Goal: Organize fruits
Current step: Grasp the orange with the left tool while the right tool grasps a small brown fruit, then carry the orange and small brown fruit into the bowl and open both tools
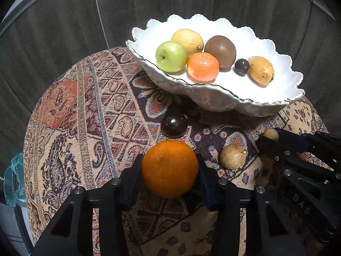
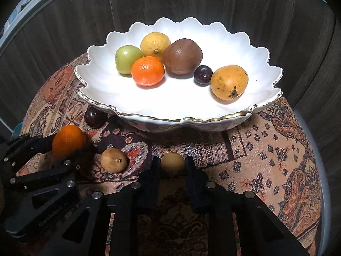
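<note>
A white scalloped bowl (image 1: 277, 104) (image 2: 102, 83) at the back of the round table holds several fruits: a green apple (image 1: 171, 56), a lemon (image 1: 187, 40), a tangerine (image 1: 203, 66), a brown fruit (image 1: 220, 51), a small dark plum (image 1: 242, 66) and a yellow-orange fruit (image 1: 261, 70). My left gripper (image 1: 169, 171) is shut on a large orange (image 1: 169, 168) (image 2: 68, 143), just above the cloth. My right gripper (image 2: 172, 166) is shut on a small tan fruit (image 2: 172, 163) (image 1: 270, 134). Another tan fruit (image 1: 233, 156) (image 2: 114, 160) and a dark plum (image 1: 174, 125) (image 2: 93, 117) lie loose on the cloth.
The table wears a patterned tapestry cloth (image 1: 96, 111) (image 2: 266, 145). A pale blue glass object (image 1: 13, 181) sits off the table's left edge. Dark wood panels (image 1: 64, 21) stand behind the table. The two grippers are close together at the front.
</note>
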Tool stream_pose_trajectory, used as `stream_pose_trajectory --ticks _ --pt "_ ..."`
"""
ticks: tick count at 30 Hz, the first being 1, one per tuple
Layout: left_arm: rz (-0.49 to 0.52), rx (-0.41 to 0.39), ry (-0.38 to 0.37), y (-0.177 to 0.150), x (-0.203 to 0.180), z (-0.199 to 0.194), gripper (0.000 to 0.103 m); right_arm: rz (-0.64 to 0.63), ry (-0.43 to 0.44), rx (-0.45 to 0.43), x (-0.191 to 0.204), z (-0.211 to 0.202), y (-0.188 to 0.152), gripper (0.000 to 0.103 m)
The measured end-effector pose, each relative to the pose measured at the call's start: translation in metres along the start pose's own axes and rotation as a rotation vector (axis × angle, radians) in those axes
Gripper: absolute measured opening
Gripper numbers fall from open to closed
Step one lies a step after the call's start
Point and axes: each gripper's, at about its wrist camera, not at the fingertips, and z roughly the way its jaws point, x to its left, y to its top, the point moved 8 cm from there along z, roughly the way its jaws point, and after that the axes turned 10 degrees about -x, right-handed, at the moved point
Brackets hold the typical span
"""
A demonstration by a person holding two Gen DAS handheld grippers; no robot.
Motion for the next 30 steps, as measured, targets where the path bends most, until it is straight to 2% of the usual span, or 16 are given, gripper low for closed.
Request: stream_pose_trajectory --ticks 19,30 --pt "-0.002 -0.082 0.008 0.023 0.0 -0.056 0.045 0.004 0.009 -0.085 0.001 -0.053 0.022 0.024" --pt "0.031 -0.167 -0.006 0.065 -0.011 -0.085 0.045 0.003 -0.016 -0.159 -0.012 -0.085 0.056 0.024"
